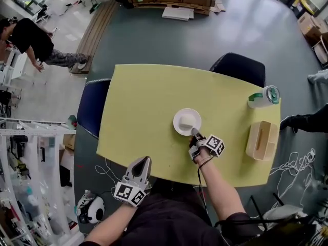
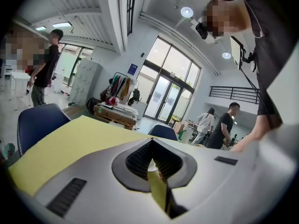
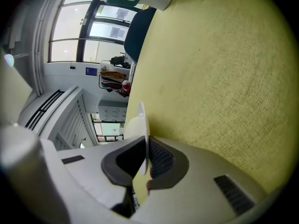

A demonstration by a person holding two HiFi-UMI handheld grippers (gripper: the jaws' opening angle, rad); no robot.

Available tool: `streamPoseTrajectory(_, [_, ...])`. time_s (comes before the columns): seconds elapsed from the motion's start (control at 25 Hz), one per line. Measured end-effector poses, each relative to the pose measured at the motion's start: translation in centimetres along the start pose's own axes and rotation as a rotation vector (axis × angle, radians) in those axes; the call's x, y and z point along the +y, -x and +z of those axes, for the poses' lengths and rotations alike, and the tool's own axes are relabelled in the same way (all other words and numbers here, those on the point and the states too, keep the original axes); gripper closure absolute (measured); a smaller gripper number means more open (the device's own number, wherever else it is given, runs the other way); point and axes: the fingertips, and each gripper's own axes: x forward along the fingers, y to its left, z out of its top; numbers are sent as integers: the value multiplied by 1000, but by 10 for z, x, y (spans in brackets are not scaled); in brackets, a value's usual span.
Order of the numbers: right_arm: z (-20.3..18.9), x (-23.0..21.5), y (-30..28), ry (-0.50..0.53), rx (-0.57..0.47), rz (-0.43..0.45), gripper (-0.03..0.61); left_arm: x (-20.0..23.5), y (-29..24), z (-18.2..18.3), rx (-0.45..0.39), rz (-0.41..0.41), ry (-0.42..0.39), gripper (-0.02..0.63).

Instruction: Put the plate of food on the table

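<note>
White plate (image 1: 178, 123) of food (image 1: 188, 120) sits mid yellow table (image 1: 138, 101). Right gripper (image 1: 195, 132) pinches its 5 o'clock rim, shown edge-on between the jaws only in the right gripper view. Left gripper (image 1: 144, 161) is at the table's 7 o'clock edge, jaws together, empty.

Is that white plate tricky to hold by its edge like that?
Probably stiff: the plate shows as a thin, straight rim. Held by the right gripper at one edge only, it may tip. Its smooth-looking surface could slip.
</note>
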Motion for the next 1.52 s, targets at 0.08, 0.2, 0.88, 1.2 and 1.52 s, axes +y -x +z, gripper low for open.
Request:
streamPoseTrajectory(0.08, [1,-2,-1,-6,-8,-11,557,1,0,0,2,6,2,606])
streamPoseTrajectory(0.2, [4,-7,-2,-14,-26,-28,557,3,1,-4,12,14,6,606])
streamPoseTrajectory(0.88, [15,-12,-4,-19,-85,-205,555,9,-9,-8,33,8,8,606])
streamPoseTrajectory(1.2, [11,-15,-1,20,-84,-314,465,17,-5,-9,30,15,12,606])
streamPoseTrajectory(1.52, [8,-26,7,59,-85,-411,463,27,-1,-8,23,27,8,606])
